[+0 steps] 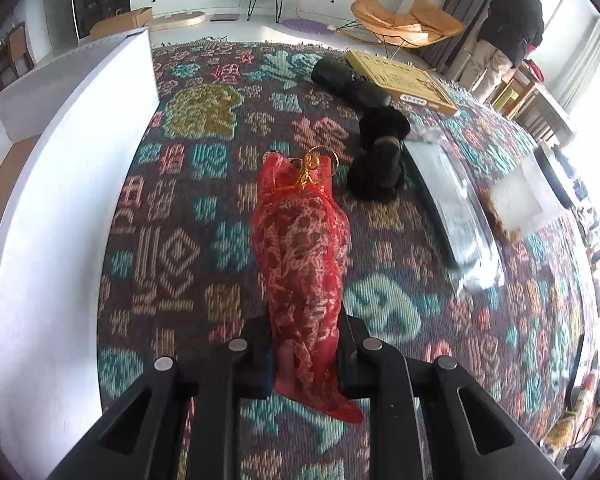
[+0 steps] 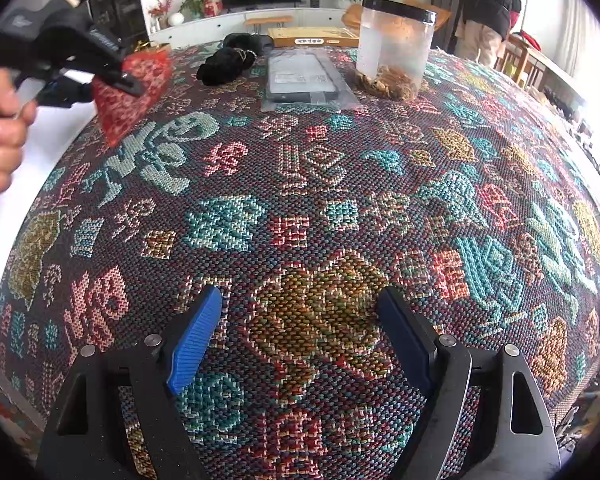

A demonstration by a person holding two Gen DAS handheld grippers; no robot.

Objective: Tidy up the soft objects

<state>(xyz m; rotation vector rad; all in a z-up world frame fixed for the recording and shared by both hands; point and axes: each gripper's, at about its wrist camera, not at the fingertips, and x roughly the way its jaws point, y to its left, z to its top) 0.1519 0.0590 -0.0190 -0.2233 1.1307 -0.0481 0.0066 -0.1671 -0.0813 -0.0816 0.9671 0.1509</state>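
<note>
We have the left gripper (image 1: 306,354) clamped on the red mesh pouch (image 1: 300,256), pinching it near its closed bottom end so that the gathered mouth with the gold drawstring (image 1: 312,168) hangs out ahead of the fingers. Holding it by one end lets the soft fabric trail free of the patterned worktop (image 2: 300,208) rather than drag across the weave. From the right wrist view the pouch (image 2: 134,92) sits in the left gripper up and to the left, with a hand (image 2: 0,136) wrapped on the handle behind it.

To the left gripper's left stands a white box (image 1: 60,184), which we judge to be where soft things are gathered, though its inside is not visible. Ahead and to the right lies a black fluffy item (image 1: 380,156), probably next to be sorted.

Our right gripper (image 2: 300,336) has its jaws wide apart with nothing between them, poised over bare cloth, well short of the packaged flat item (image 2: 304,76) and the clear jar (image 2: 396,48).
</note>
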